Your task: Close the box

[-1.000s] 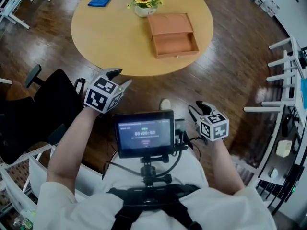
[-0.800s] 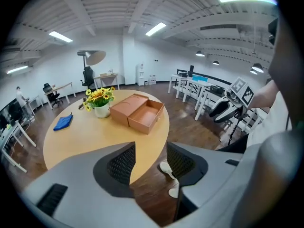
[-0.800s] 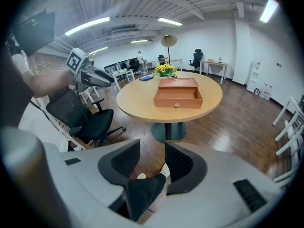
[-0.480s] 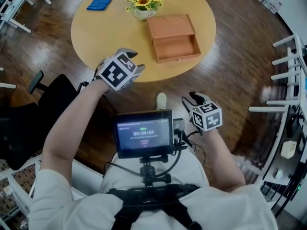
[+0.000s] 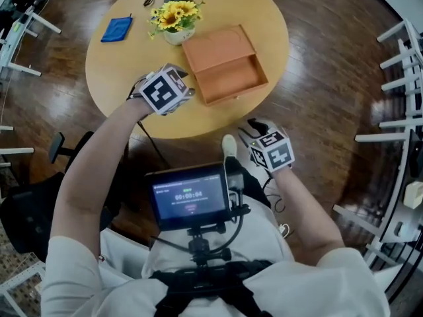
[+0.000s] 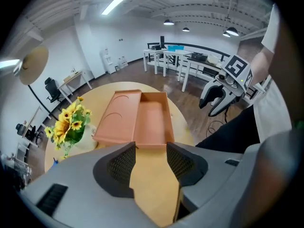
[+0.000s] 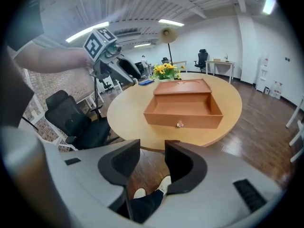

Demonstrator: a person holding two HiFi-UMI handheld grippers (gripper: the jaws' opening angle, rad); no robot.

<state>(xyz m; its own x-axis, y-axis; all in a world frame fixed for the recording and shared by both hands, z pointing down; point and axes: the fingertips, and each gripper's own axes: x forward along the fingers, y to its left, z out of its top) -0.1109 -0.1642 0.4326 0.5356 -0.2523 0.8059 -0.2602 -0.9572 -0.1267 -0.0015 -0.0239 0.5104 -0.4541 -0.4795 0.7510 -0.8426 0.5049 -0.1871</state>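
An orange-brown box (image 5: 225, 63) lies open on the round wooden table (image 5: 119, 71), its lid flat behind the tray and a small knob (image 7: 179, 124) on the front wall. My left gripper (image 5: 166, 78) hovers over the table just left of the box, open, nothing between its fingers; in the left gripper view (image 6: 151, 148) the box (image 6: 140, 118) lies straight ahead. My right gripper (image 5: 251, 129) is open and empty over the floor, short of the table edge. Its own view (image 7: 152, 148) faces the box (image 7: 183, 106) front, with the left gripper (image 7: 118, 68) at upper left.
A vase of sunflowers (image 5: 170, 22) stands beside the lid. A blue cloth (image 5: 117, 29) lies at the table's far left. A black chair (image 5: 33, 203) is at the left, white desk frames (image 5: 403, 51) at the right. A chest-mounted screen (image 5: 188, 197) sits below.
My left gripper has moved forward from off the table to over it, close beside the box. The right gripper has come a little nearer the table edge. Both stay open.
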